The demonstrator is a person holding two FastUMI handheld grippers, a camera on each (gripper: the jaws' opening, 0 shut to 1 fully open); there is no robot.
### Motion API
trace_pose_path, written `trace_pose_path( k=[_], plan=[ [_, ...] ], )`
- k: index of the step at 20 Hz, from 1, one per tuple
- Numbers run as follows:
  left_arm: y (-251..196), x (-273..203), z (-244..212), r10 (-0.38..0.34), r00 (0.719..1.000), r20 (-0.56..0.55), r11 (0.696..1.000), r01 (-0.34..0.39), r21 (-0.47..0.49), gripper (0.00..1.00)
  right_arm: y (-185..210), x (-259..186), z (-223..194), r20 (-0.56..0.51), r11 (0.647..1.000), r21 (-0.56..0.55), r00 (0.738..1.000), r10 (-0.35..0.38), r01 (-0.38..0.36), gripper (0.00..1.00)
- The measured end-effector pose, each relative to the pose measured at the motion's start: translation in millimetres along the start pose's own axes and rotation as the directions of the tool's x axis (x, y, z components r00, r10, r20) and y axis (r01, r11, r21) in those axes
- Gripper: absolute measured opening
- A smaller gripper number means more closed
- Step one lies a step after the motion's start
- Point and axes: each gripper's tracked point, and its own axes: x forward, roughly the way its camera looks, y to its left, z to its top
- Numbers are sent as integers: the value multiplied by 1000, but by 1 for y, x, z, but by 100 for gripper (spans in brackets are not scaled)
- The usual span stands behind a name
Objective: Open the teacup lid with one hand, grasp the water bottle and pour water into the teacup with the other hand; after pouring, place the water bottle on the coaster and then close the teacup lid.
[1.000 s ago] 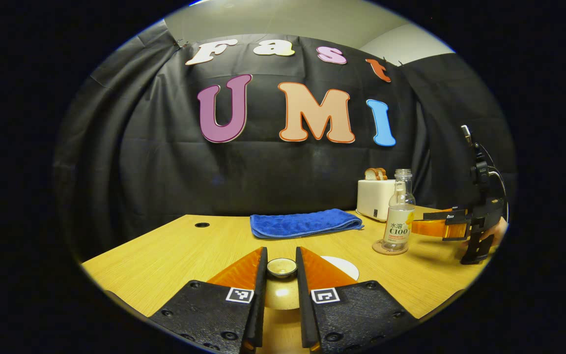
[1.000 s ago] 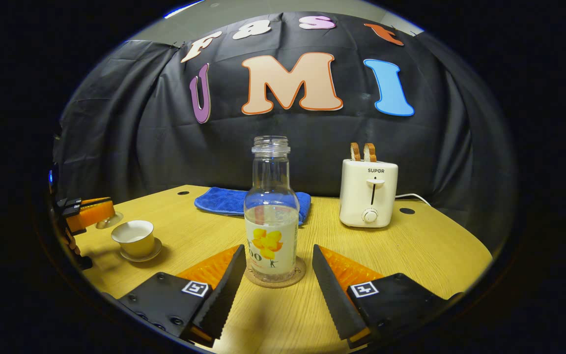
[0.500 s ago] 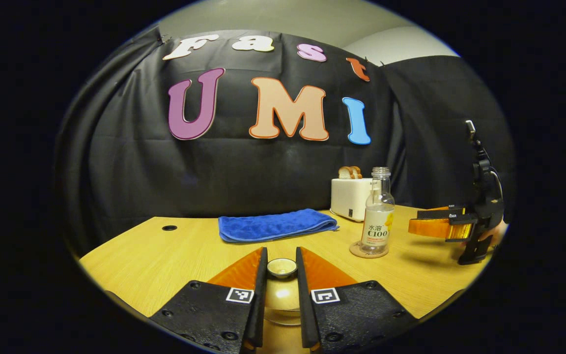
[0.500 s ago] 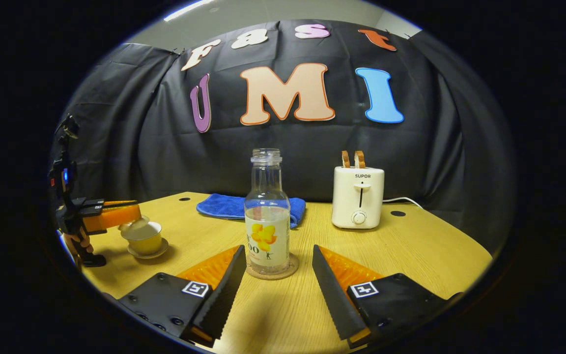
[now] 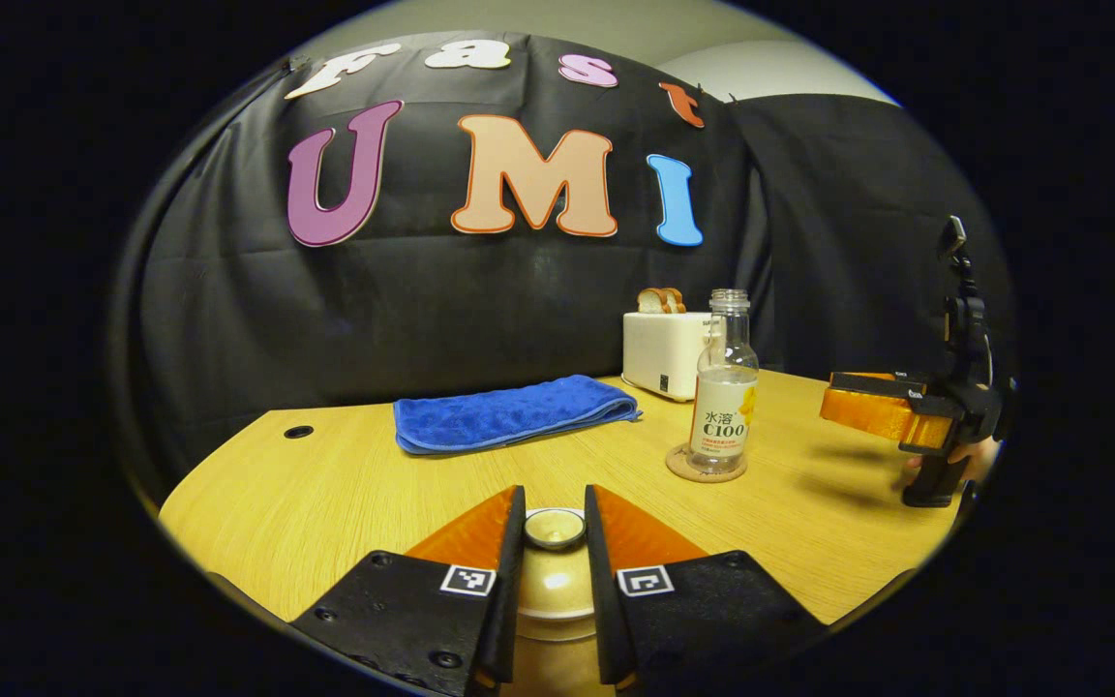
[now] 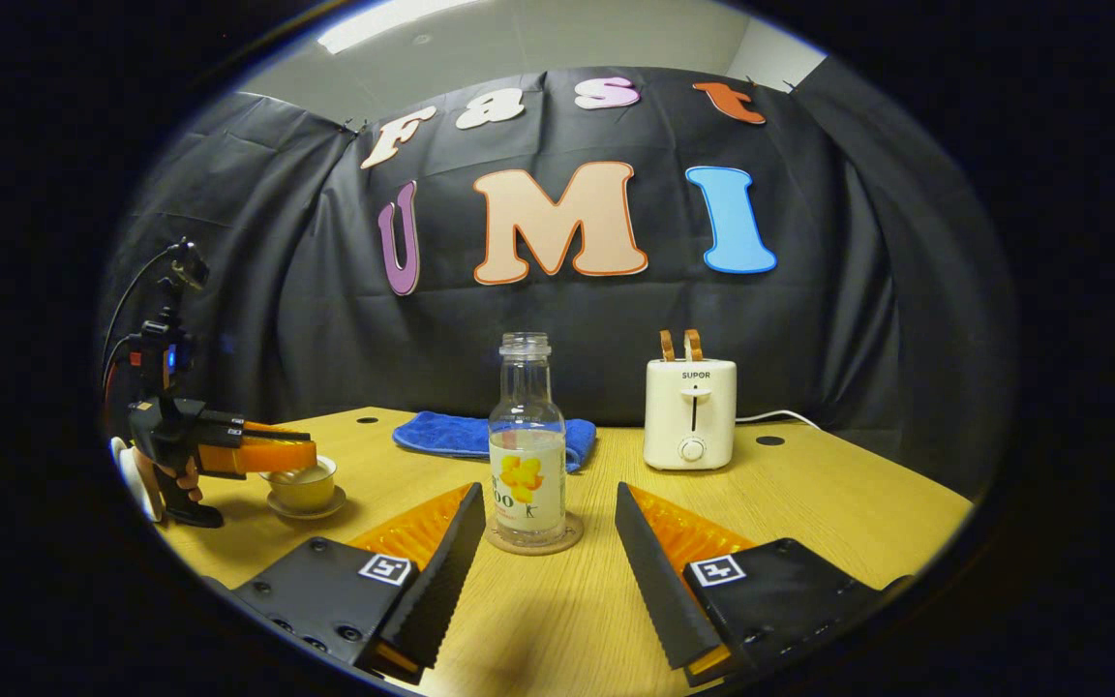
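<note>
Your left gripper [image 5: 555, 528] has its fingers clamped on the knob of the teacup lid [image 5: 555, 581], lid over the teacup [image 6: 304, 481] at the counter's [image 6: 809, 494] left, while your right gripper [image 6: 543, 542] gapes wide, the water bottle [image 6: 527, 455] upright on its coaster [image 6: 533, 540] just beyond both fingers.

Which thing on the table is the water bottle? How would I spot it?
Look at the wooden table and find the white toaster at the back. Just left of it, nearer to you, stands the water bottle on a round coaster: it is clear, capless, with a yellow flower label.
</note>
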Motion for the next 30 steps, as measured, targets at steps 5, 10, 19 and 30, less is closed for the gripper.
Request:
trace_pose_path(
  k=[5, 10, 19, 30],
  plan=[
    [3, 0, 0, 16, 1000, 6, 1000, -16, -4, 40, -1, -4, 1, 7, 1000, 0, 1000, -7, 7, 88],
    [12, -5, 4, 69, 997, 45, 997, -68, -24, 97, -4, -4, 2, 5, 1000, 0, 1000, -25, 25, 88],
    [26, -38, 9, 150, 983, 109, 988, -146, -43, 97, -12, -3, 4, 9, 998, -1, 998, -68, 68, 88],
    [84, -83, 3, 478, 871, 110, 878, -472, -76, 97, -38, -5, 5, 19, 978, -3, 978, -208, 208, 88]
  ],
)
